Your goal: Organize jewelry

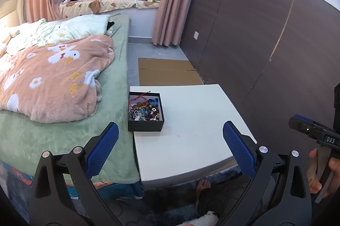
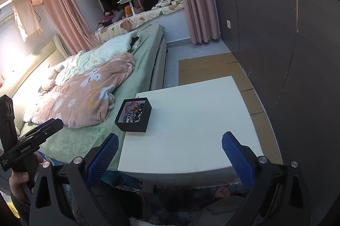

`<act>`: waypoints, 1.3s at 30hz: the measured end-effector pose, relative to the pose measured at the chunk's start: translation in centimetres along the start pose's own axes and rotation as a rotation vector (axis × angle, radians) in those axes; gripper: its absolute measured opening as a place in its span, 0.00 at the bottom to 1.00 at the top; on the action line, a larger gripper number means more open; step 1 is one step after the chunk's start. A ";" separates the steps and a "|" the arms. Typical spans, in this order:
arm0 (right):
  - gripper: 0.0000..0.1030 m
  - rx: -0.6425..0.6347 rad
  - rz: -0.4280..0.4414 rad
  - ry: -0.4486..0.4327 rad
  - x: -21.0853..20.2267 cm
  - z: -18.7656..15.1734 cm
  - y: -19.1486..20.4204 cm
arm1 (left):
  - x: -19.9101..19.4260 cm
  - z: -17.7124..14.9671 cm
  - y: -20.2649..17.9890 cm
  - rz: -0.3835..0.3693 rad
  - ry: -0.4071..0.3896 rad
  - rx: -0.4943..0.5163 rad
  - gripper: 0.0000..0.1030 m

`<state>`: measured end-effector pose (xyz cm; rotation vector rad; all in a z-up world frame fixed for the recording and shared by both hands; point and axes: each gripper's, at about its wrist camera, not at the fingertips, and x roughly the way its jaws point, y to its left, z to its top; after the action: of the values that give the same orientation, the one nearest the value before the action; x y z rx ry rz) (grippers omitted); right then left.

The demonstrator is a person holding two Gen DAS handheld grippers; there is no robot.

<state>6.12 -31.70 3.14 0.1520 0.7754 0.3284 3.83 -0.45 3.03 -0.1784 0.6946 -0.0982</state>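
- The black box (image 1: 146, 112) is sitting on the white table (image 1: 191, 120), right at the corner next to the bed (image 1: 63, 130).
- The jewelry (image 1: 144, 109) is lying in a tangled heap inside it: beads, a red string, shiny chains.
- The left claw (image 1: 170, 149) is hanging wide open with nothing in it.
- The right claw (image 2: 170, 151) is hanging wide open too, and it is empty.
- The jewelry looks light, floppy and slippery. Pulling one piece will likely be dragging others along, so pinching a single loop at the top seems best.
- The box looks light and may slide. Its walls are stiff and good for holding.
- The box is very near the table edge, so pushing it that way could drop it.
- The rest of the table is lying bare, with lots of room for laying pieces out.
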 end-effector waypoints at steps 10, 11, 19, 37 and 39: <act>0.93 0.020 -0.029 -0.014 -3.0 -1.8 -1.5 | -1.2 -0.8 -1.4 -0.017 0.000 0.050 0.95; 0.93 0.020 -0.029 -0.015 -3.2 -1.9 -1.6 | -1.2 -0.8 -1.5 -0.018 0.002 0.053 0.95; 0.93 0.029 -0.019 -0.005 -2.9 -2.5 -1.7 | -1.4 -0.9 -1.9 -0.018 0.004 0.069 0.95; 0.93 0.025 -0.012 -0.007 -2.8 -2.5 -1.4 | -2.1 -1.0 -2.3 -0.010 -0.005 0.091 0.95; 0.93 0.022 -0.014 -0.010 -2.9 -2.4 -1.3 | -2.2 -0.9 -2.5 -0.012 -0.005 0.093 0.95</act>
<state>2.87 -33.92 3.02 0.1692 0.7704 0.3058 1.46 -2.67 4.19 -0.0930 0.6822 -0.1409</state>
